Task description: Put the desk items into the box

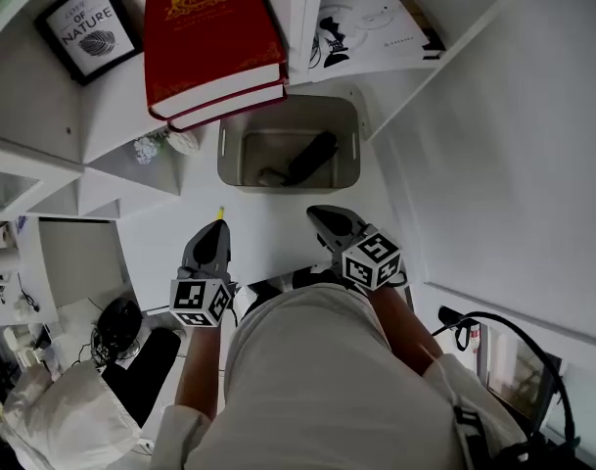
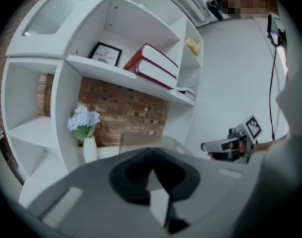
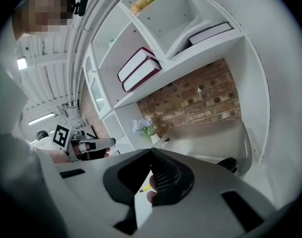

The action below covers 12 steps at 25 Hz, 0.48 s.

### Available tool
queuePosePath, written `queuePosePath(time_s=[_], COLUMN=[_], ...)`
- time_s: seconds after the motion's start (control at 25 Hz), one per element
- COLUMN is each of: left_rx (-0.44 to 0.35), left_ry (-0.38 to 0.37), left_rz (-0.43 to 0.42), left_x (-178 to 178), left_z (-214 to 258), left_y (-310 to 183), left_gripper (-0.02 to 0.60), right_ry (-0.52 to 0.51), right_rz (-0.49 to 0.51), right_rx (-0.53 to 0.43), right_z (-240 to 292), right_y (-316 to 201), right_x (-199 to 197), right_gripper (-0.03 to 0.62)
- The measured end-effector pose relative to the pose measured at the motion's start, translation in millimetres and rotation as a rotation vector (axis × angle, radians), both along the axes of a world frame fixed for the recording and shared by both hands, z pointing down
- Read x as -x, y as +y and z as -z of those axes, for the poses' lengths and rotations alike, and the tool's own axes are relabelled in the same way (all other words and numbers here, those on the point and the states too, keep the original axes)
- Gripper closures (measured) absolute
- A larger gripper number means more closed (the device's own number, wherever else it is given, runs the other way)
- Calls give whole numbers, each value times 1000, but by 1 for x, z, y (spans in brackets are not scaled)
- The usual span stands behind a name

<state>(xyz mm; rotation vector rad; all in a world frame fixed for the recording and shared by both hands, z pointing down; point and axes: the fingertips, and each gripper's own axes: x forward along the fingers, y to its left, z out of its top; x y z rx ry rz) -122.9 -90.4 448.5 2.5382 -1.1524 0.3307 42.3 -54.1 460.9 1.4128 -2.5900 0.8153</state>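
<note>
Box [image 1: 278, 116] stands at the desk's back edge, tucked under the shelf [image 1: 112, 116], with a dark item [image 1: 312, 157] lying inside. Its top is open toward the grippers. Bare white desk [image 1: 268, 233] runs from its front wall to both tools. The left gripper [image 1: 217, 224] has its jaws pressed together, nothing seen between them. A small yellow item [image 1: 220, 211] shows just past its tip. The right gripper [image 1: 313, 210], jaws also closed tip to tip and empty, points at the box's front right corner, near it.
</note>
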Motion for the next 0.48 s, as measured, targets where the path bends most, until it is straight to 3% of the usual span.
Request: queuePosePath(time_s=[0.48], left_rx=[-5], left_ry=[35], left_rz=[-3], left_x=[12], left_z=[2], left_y=[7], left_gripper=[578], right_ry=[7], right_rz=[-2], right_rx=[12], right_z=[0], right_y=[13], right_x=[16], right_gripper=[600])
